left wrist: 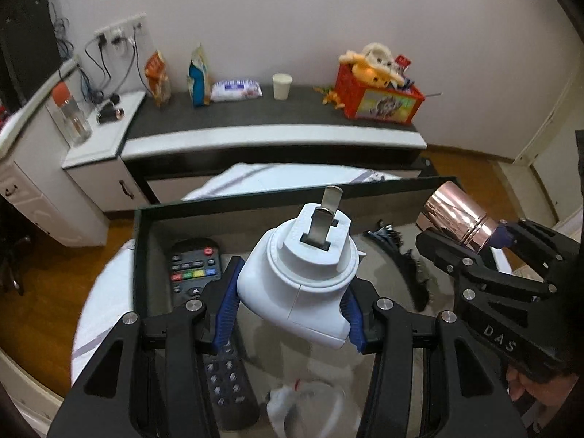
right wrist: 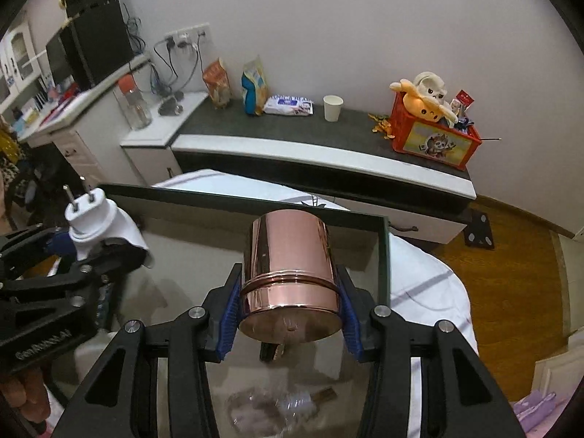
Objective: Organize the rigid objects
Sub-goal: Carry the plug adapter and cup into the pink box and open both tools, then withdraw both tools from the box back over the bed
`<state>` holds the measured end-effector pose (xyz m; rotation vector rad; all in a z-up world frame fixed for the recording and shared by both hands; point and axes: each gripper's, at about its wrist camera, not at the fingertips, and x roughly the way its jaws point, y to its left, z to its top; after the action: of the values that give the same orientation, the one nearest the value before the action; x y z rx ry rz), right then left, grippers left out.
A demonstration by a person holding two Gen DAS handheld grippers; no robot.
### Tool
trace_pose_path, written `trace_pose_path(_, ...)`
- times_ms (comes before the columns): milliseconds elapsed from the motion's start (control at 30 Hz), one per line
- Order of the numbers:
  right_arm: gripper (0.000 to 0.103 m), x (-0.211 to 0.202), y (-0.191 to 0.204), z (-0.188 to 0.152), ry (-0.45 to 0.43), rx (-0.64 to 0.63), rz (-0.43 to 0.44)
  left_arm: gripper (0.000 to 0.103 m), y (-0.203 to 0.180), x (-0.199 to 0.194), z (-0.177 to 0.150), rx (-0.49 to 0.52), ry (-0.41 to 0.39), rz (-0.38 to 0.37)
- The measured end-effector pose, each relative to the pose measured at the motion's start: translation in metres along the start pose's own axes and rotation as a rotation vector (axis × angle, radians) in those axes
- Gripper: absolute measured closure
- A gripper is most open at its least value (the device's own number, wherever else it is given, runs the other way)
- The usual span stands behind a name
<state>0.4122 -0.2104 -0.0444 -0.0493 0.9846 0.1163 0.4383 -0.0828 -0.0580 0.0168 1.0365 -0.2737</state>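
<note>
My left gripper [left wrist: 290, 310] is shut on a white plug adapter [left wrist: 303, 273], prongs pointing away, held above a dark open box [left wrist: 146, 233]. The adapter also shows in the right wrist view [right wrist: 95, 222]. My right gripper [right wrist: 288, 314] is shut on a copper cup [right wrist: 288, 273], held on its side over the box's right part [right wrist: 381, 255]. The cup [left wrist: 456, 215] and right gripper [left wrist: 485, 252] show at right in the left wrist view. A black remote [left wrist: 195, 266] lies in the box at left; a second remote [left wrist: 226, 376] lies below it.
A black comb-like item [left wrist: 408, 266] lies at the box's right. The box sits on a round white table [right wrist: 430, 284]. Behind stands a low cabinet [left wrist: 273, 135] with snack bags, a paper cup [left wrist: 281, 85] and a red toy crate [left wrist: 379, 98]. A clear bottle [left wrist: 69, 113] stands at left.
</note>
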Motion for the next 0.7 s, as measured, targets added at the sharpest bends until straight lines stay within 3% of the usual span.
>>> trace_pose_path(300,0.054,0.019,0.002,0.002,0.036,-0.005,-0.025,0.050,-0.003,0.028,-0.002,0.004,0.058,0.039)
trace_pose_path(333,0.052,0.018,0.002,0.004,0.028,-0.005,-0.036,0.042,-0.003,0.028,-0.002,0.006,0.060,0.046)
trace_pose_path(367,0.039,0.017,0.002,0.004,0.027,-0.002,-0.042,0.039,-0.004,0.028,-0.002,0.010,0.061,0.054)
trace_pose_path(400,0.034,0.016,0.001,0.003,0.025,-0.001,-0.056,0.035,-0.004,0.026,-0.002,0.012,0.053,0.072)
trace_pose_path(533,0.027,0.010,-0.003,0.002,0.016,0.013,-0.039,0.020,0.003,0.015,-0.002,0.004,0.031,0.089)
trace_pose_path(567,0.021,0.008,-0.004,0.001,0.013,0.014,-0.050,0.017,0.006,0.010,-0.003,0.000,0.022,0.090)
trace_pose_path(633,0.018,0.000,-0.003,-0.001,0.005,0.010,-0.049,0.004,0.009,-0.002,-0.005,-0.010,-0.005,0.095)
trace_pose_path(700,0.015,-0.008,-0.002,-0.004,-0.001,0.009,-0.040,0.000,0.012,-0.021,-0.009,-0.012,-0.053,0.120)
